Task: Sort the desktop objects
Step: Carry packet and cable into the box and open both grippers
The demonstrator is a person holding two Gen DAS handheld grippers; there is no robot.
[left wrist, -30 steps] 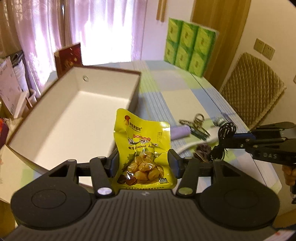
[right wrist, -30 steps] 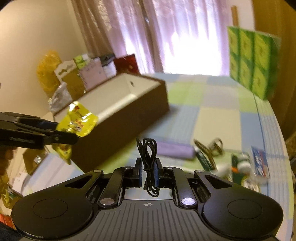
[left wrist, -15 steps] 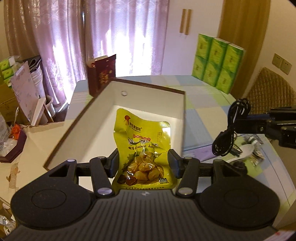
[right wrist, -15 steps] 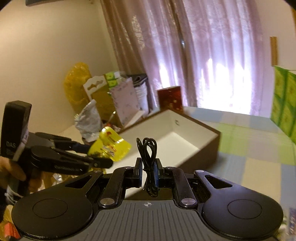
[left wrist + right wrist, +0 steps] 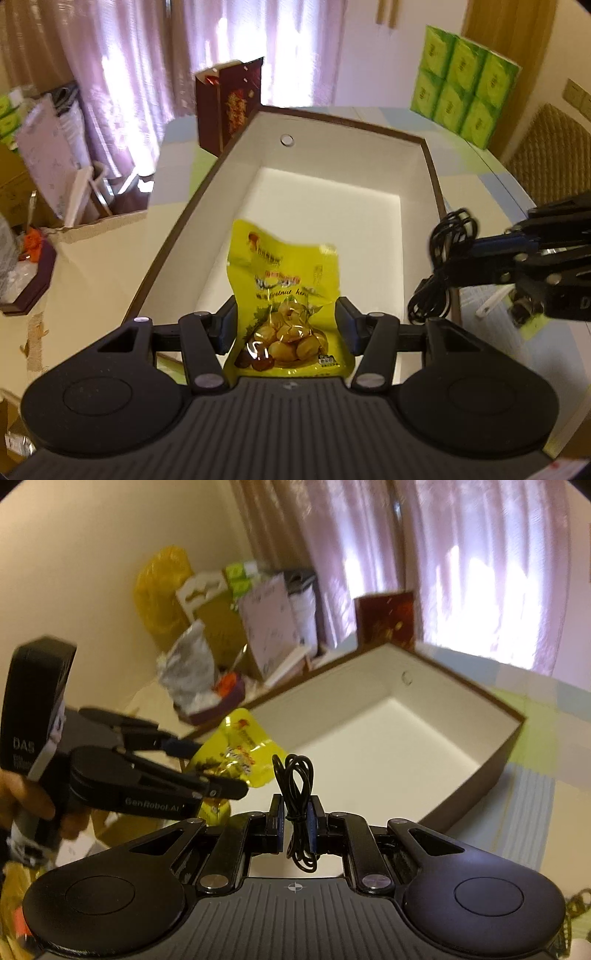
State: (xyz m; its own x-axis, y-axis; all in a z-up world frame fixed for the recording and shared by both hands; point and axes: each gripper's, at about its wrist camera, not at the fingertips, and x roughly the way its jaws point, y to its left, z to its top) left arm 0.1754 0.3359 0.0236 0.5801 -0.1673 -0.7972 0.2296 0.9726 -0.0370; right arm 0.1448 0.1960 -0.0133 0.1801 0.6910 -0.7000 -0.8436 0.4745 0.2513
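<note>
Between the fingers of the left gripper we see a yellow snack pouch, clamped at its lower part; the pads press on both side edges. The pouch stands upright above the near end of the open box. Its bottom seam is hidden behind the gripper body. On the pouch we can read only "nut ke", part of a longer word; the red logo and the other characters are too blurred to read. Through the clear window we see yellow and brown kernels.

The right gripper is clenched on a coiled black cable. The loops rise above the fingers and a small loop hangs below them, so the plugs are not visible. In the left wrist view the same cable hangs to the right of the left fingers, just at the right wall of the box.

Beyond the fingers the box is white inside, with a brown rim and a round hole in the far wall. Behind it stands a dark red carton; its print is not readable. Far right of the fingers is a pack of green tissue packets, the text too small.

In the right wrist view the left gripper shows "GenRobot.AI" and "DAS"; a hand holding it is cut by the frame edge.
</note>
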